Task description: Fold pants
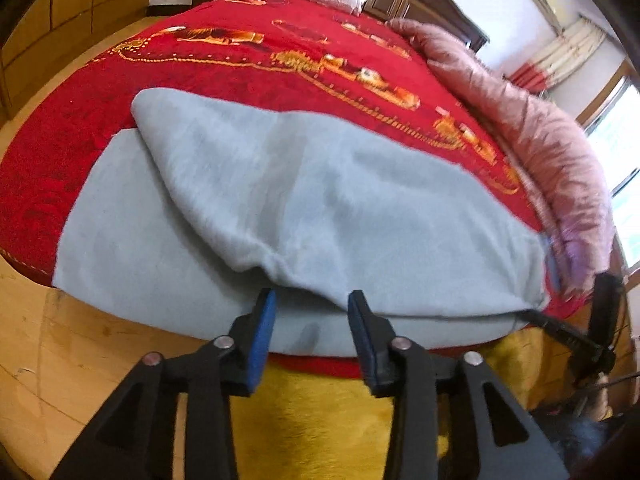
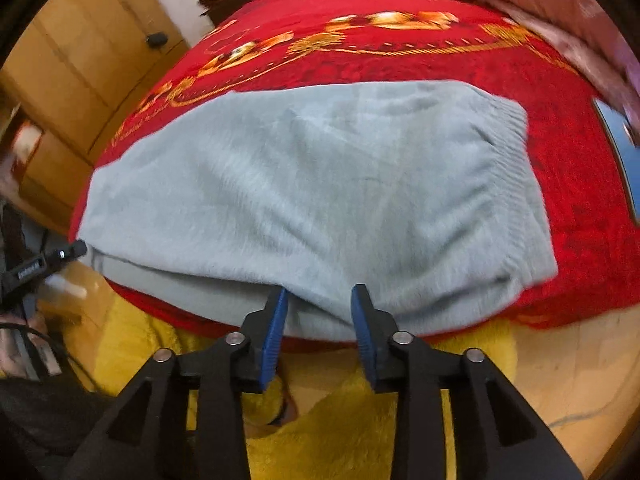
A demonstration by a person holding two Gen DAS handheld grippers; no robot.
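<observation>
Soft grey fuzzy pants [image 2: 320, 184] lie on red bed blanket with gold pattern [image 1: 280, 40], near bed's front edge. Already folded once: top layer lies over bottom layer. Likely one or two more folds left. Stretchy ribbed waistband [image 2: 516, 168] on right side. Left claw [image 1: 312, 300] released, at pants edge. Right claw [image 2: 319, 300] released too, holding nothing.

We are holding the left tool [image 1: 312, 300] level and pointing forward, its two blue-padded fingers [image 1: 262, 340] standing apart with a clear gap between them. We are holding the right tool [image 2: 319, 296] the same way, fingers [image 2: 274, 336] likewise spread and gripping nothing.
</observation>
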